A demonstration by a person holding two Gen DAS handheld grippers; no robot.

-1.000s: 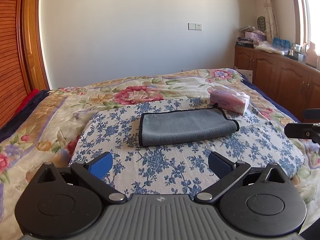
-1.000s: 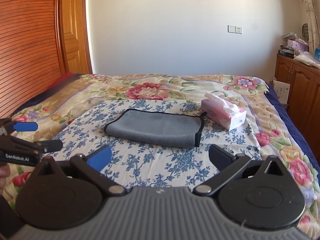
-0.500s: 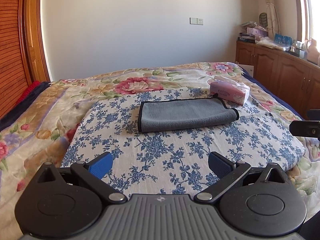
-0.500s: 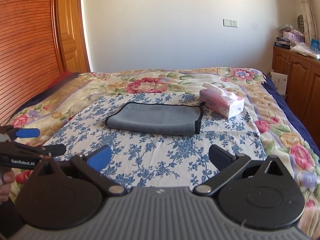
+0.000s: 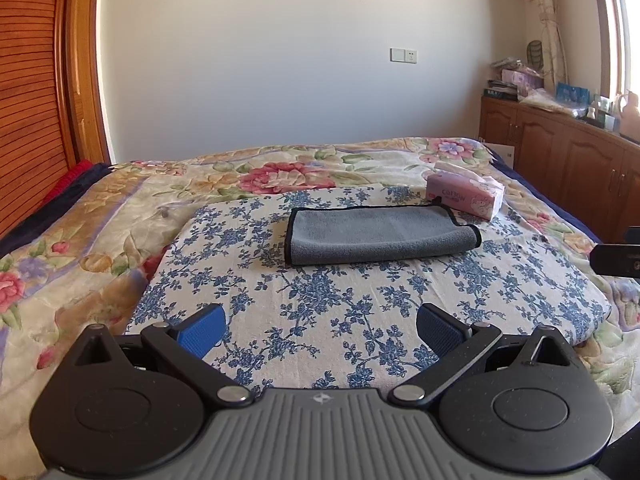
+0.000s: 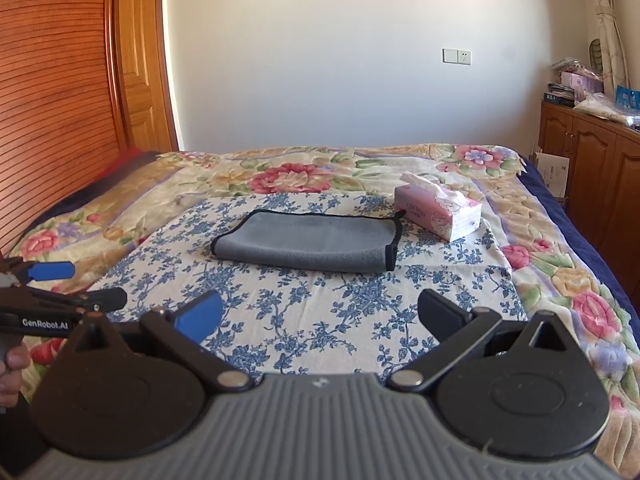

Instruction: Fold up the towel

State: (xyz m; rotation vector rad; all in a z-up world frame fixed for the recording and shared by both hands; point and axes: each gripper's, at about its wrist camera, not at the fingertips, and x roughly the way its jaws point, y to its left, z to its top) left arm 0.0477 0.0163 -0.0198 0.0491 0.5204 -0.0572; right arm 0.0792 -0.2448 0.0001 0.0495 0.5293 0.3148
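on the blue-flowered cloth (image 5: pixel 360 312) the towel (image 5: pixel 380 236) lies folded, untouched; we hold both grippers' jaws spread, next pinching its corners.

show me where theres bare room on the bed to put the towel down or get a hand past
Widest free patch: blue-flowered cloth between the gray towel and both open grippers, left gripper and right gripper. More room left of the towel, toward the floral bedspread. Crowded: the towel's far right corner, where the pink tissue box sits close.
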